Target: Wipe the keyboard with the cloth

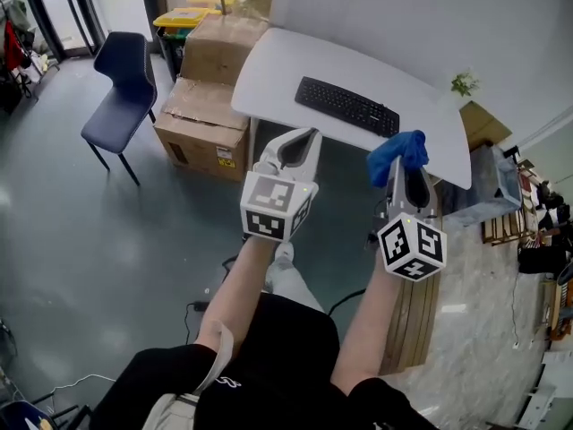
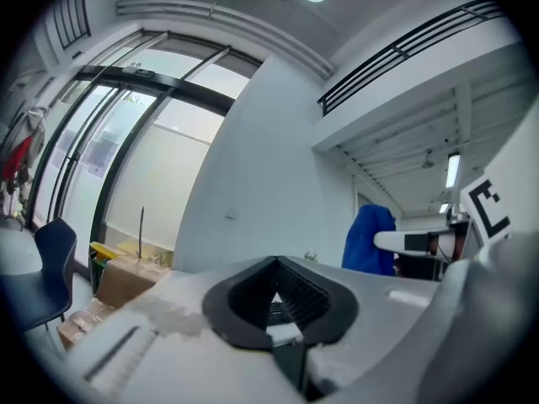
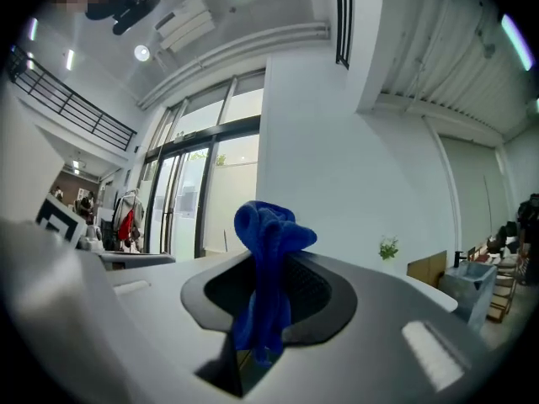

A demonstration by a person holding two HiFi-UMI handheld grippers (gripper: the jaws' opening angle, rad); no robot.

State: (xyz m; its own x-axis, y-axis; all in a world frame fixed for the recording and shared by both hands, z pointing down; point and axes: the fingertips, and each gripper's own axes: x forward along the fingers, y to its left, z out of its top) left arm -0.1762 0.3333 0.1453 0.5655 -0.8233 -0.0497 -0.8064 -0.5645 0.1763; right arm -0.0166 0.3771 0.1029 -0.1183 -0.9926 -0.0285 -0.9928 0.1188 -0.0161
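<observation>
White left gripper (image 1: 307,138) at left, jaws pressed together on nothing, held up on the near side of the white table (image 1: 277,61). Black keyboard (image 1: 347,106) flat on that table, farther off. At right, right gripper (image 1: 405,170) clamped on a bunched blue cloth (image 1: 398,152), apart from the keyboard.

One keyboard (image 1: 347,106), one blue cloth (image 1: 399,150), one table (image 1: 277,61), one chair (image 1: 125,70) and one small plant (image 1: 464,83) are counted. Two cardboard boxes are seen, an upper box (image 1: 222,47) and a lower box (image 1: 202,128), and two tongs, the left tongs (image 1: 310,134) and the right tongs (image 1: 402,174).
</observation>
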